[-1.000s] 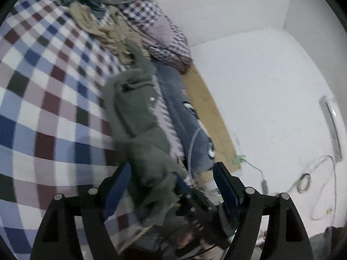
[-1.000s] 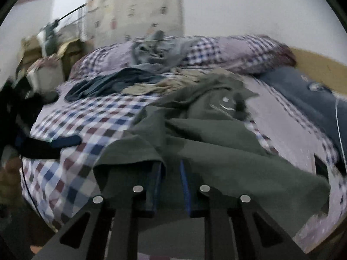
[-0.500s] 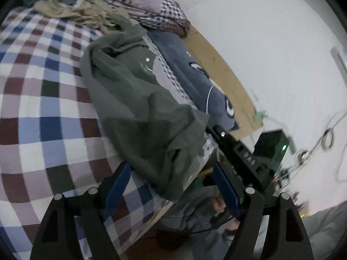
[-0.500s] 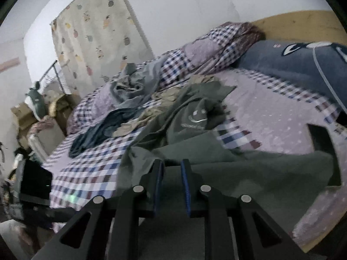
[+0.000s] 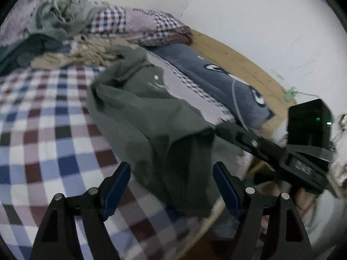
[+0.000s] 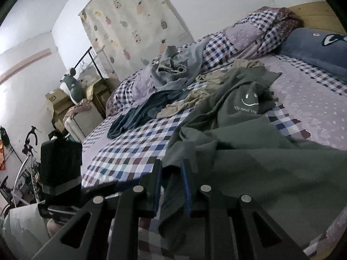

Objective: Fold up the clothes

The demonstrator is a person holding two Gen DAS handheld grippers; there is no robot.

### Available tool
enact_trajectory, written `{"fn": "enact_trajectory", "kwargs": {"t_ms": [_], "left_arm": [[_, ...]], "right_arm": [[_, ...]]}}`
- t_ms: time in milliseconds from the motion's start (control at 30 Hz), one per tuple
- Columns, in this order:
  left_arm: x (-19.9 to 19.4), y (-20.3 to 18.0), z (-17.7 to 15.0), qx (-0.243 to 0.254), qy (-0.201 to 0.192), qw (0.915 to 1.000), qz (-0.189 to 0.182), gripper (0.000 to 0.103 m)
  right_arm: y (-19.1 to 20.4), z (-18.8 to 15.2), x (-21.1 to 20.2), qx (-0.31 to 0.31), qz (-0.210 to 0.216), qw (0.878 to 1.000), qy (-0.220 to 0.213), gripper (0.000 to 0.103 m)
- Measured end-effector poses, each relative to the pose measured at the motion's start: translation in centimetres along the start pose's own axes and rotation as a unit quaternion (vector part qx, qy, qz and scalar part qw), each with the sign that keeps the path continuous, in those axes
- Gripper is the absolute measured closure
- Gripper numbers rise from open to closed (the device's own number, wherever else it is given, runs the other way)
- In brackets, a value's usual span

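Checked bedding (image 6: 130, 158) covers a messy bed. On it lies the green T-shirt (image 5: 138, 112), its hem hanging over the bed's edge. The left gripper (image 5: 171, 184) is wide open and holds nothing. The right gripper (image 6: 171, 186) is nearly closed, pinching the hem. With only one corner held, the shirt could bunch up or slip off.

A bed with a checked cover (image 6: 130, 151) fills the room. A dark blue pillow (image 5: 216, 80) lies against a wooden headboard (image 5: 243, 65). A pineapple-print curtain (image 6: 130, 21) hangs on the far wall. Cardboard boxes (image 6: 56, 99) and a black clothes rack (image 6: 91, 58) stand beside the bed.
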State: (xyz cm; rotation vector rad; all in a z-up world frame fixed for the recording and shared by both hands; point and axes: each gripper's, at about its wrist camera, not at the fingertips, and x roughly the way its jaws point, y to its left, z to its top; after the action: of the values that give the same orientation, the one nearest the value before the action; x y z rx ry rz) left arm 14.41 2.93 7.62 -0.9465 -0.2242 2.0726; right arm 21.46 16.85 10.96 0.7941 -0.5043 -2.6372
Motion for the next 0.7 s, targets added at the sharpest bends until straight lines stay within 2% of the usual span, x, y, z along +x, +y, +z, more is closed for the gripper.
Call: {"fn": "enact_trajectory", "kwargs": {"t_ms": [233, 267, 300, 333, 367, 400, 467, 567, 633, 700], "left_arm": [[1.9, -1.0, 1.1, 0.029, -0.003, 0.9995, 0.014, 0.035], [2.3, -1.0, 1.3, 0.028, -0.001, 0.9995, 0.014, 0.043], [2.7, -0.9, 1.4, 0.025, 0.002, 0.9996, 0.013, 0.058], [2.9, -0.7, 1.5, 0.020, 0.005, 0.9997, 0.014, 0.067], [3.0, -0.4, 1.6, 0.011, 0.007, 0.9998, 0.016, 0.087], [3.1, 0.0, 1.8, 0.003, 0.008, 0.9998, 0.017, 0.099], [2.2, 1.0, 2.2, -0.019, -0.006, 0.9996, 0.020, 0.099], [-1.5, 3.2, 3.2, -0.075, -0.066, 0.9950, 0.012, 0.100], [-5.0, 4.8, 3.6, -0.111, -0.114, 0.9872, 0.012, 0.100], [-9.4, 6.2, 3.4, -0.142, -0.171, 0.9748, 0.021, 0.100]], "right_arm": [[0.4, -0.3, 0.2, -0.011, 0.004, 1.000, 0.013, 0.083], [0.5, -0.4, 0.3, -0.016, 0.002, 1.000, 0.015, 0.083], [0.7, -0.5, 0.3, -0.020, 0.001, 1.000, 0.017, 0.083], [0.8, -0.6, 0.3, -0.025, -0.002, 1.000, 0.019, 0.083], [0.9, -0.6, 0.3, -0.029, -0.005, 0.999, 0.020, 0.083], [1.0, -0.7, 0.2, -0.032, -0.008, 0.999, 0.020, 0.083], [1.0, -0.6, 0.1, -0.036, -0.013, 0.999, 0.018, 0.083], [0.5, -0.2, -0.5, -0.029, -0.019, 0.999, 0.006, 0.083], [0.0, 0.2, -1.0, -0.022, -0.025, 0.999, -0.002, 0.081], [-0.6, 0.5, -1.5, -0.010, -0.030, 0.999, -0.011, 0.080]]}}
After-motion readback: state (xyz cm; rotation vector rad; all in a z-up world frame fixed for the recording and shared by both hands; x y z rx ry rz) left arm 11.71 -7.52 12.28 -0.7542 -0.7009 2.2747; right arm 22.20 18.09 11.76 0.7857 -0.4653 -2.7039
